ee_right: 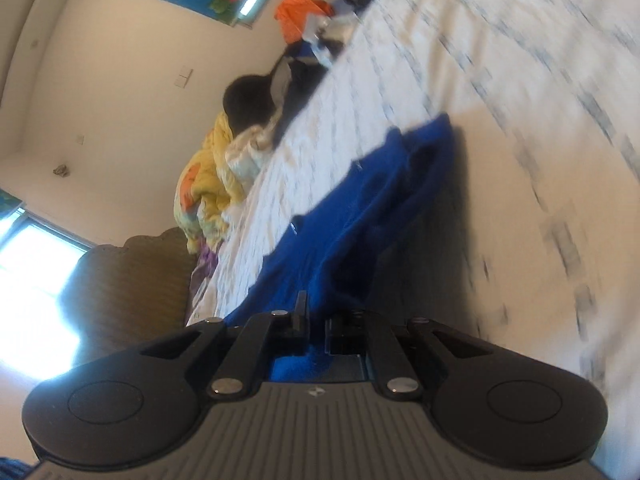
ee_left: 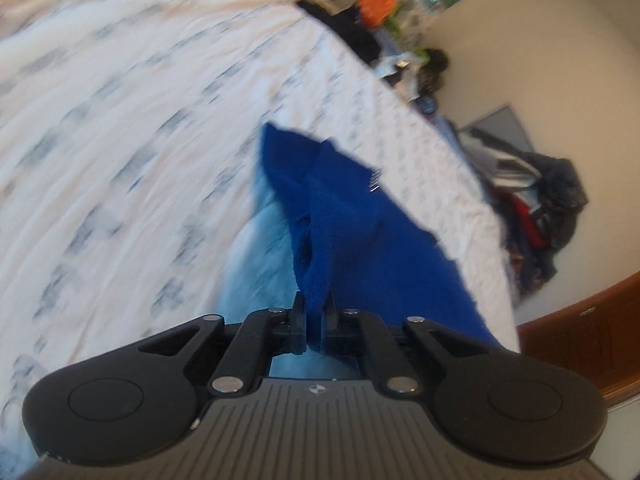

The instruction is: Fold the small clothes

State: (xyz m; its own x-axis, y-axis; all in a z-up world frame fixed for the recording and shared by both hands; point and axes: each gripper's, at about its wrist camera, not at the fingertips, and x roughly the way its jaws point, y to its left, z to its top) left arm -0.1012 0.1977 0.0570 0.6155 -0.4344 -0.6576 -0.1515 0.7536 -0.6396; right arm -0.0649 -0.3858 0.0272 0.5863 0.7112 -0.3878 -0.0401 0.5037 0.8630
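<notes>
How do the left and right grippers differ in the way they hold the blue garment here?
The left gripper shows both fingers pinching a narrow fold of the blue garment; on the right gripper only one finger is clearly seen, the other hidden by cloth. From the left gripper the garment's far end hangs free over the bedsheet; from the right it drapes in loose, shadowed folds. Both are shut on the same garment, raised above the bedsheet.

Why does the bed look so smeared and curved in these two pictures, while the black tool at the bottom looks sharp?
Left wrist view: the patterned bedsheet is streaked by motion blur and bowed by the fisheye lens; the left gripper stays crisp, clamping the blue garment.
Right wrist view: similar streaking, a window blown out white, and the garment casting a dark shadow beside it.
</notes>
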